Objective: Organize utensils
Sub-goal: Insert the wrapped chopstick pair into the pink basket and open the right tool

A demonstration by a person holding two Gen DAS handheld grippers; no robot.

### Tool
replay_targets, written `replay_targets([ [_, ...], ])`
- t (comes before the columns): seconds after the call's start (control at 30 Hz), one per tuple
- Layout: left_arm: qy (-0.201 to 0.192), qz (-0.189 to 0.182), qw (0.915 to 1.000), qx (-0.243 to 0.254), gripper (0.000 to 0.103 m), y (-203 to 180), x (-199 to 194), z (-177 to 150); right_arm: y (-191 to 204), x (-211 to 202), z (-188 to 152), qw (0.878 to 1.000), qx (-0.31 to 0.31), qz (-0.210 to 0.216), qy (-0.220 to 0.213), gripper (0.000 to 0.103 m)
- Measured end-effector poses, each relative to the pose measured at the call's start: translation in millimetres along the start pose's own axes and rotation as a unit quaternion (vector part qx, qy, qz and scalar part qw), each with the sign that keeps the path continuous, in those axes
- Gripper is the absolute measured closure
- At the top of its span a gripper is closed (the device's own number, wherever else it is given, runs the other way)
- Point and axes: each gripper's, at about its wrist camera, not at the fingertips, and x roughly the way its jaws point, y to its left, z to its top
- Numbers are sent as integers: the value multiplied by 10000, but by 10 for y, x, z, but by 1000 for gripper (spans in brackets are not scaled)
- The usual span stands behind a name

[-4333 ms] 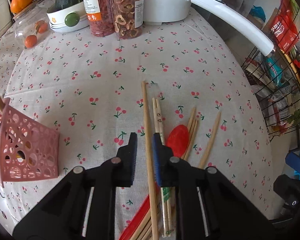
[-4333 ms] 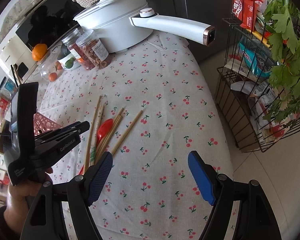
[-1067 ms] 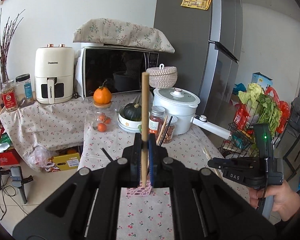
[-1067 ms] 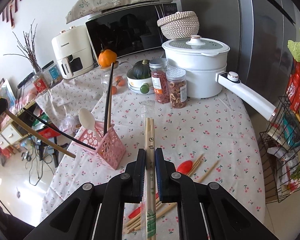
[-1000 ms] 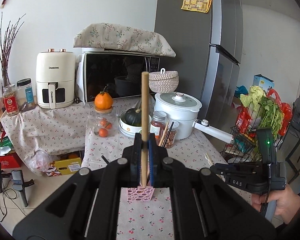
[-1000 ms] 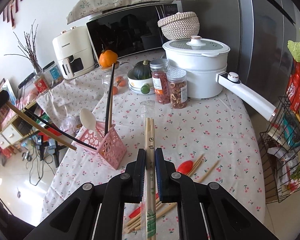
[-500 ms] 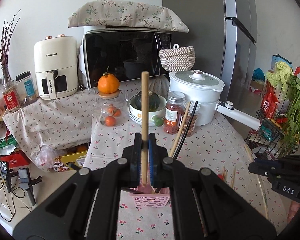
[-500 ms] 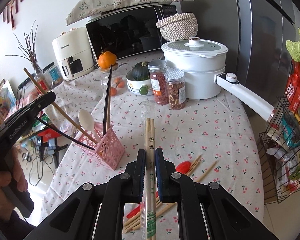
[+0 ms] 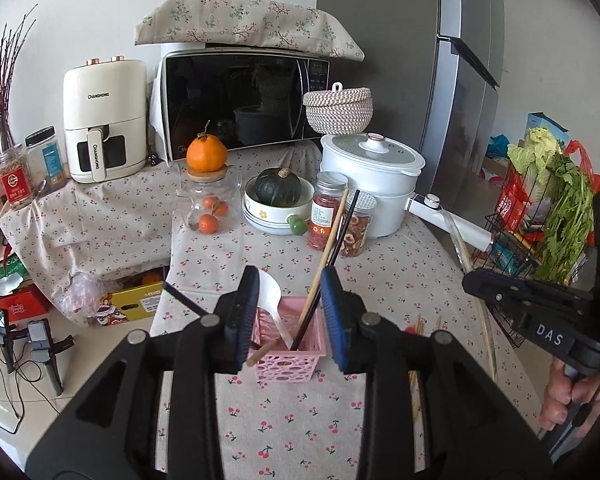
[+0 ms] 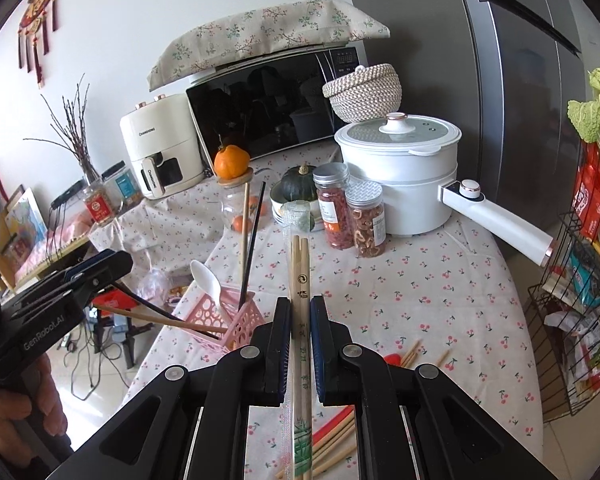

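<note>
A pink perforated utensil basket point(image 9: 292, 356) stands on the cherry-print table; it also shows in the right wrist view point(image 10: 236, 326). It holds a white spoon point(image 9: 272, 300), a wooden chopstick point(image 9: 324, 260) and a black chopstick point(image 9: 332, 260). Another wooden chopstick point(image 9: 262, 354) leans over the basket's left rim. My left gripper point(image 9: 288, 316) is open and empty just above the basket. My right gripper point(image 10: 300, 316) is shut on a wrapped pair of wooden chopsticks point(image 10: 300, 280). Loose chopsticks and a red spoon point(image 10: 340, 440) lie on the table below it.
Two spice jars point(image 9: 340, 220), a white pot with a long handle point(image 9: 376, 192), a bowl with a squash point(image 9: 278, 200) and a glass jar with an orange point(image 9: 208, 200) stand at the table's back. A wire rack of groceries point(image 9: 540, 220) is at the right.
My left gripper has opened and let go of the wooden chopstick, which now rests in the basket. My right gripper still holds the wrapped chopsticks and has risen slightly.
</note>
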Motion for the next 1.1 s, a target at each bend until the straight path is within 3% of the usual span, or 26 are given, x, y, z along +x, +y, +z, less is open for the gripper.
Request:
replay_targets([
  [0.23, -128, -83, 9995, -272, 55, 384, -492, -75, 309, -27, 96, 9978, 77, 167, -631, 93],
  [0.43, -86, 311, 9988, -357, 52, 802, -600, -235, 612, 159, 238, 9915, 276, 56, -1271, 93],
  [0.6, 593, 598, 9960, -294, 52, 1074, -317, -476, 836, 378, 313, 9817, 257, -216, -1876, 93],
  [0.73, 1095, 527, 9914, -491, 52, 1262, -178, -639, 842, 493, 245, 9685, 457, -377, -2419, 93],
  [0.9, 1229, 508, 9907, -300, 52, 1273, -210, -730, 860, 650, 135, 9543, 494, -669, -2870, 93],
  [1.1, 1360, 456, 9893, -265, 52, 1296, -166, -736, 976, 816, 73, 9466, 359, -759, -3112, 93],
])
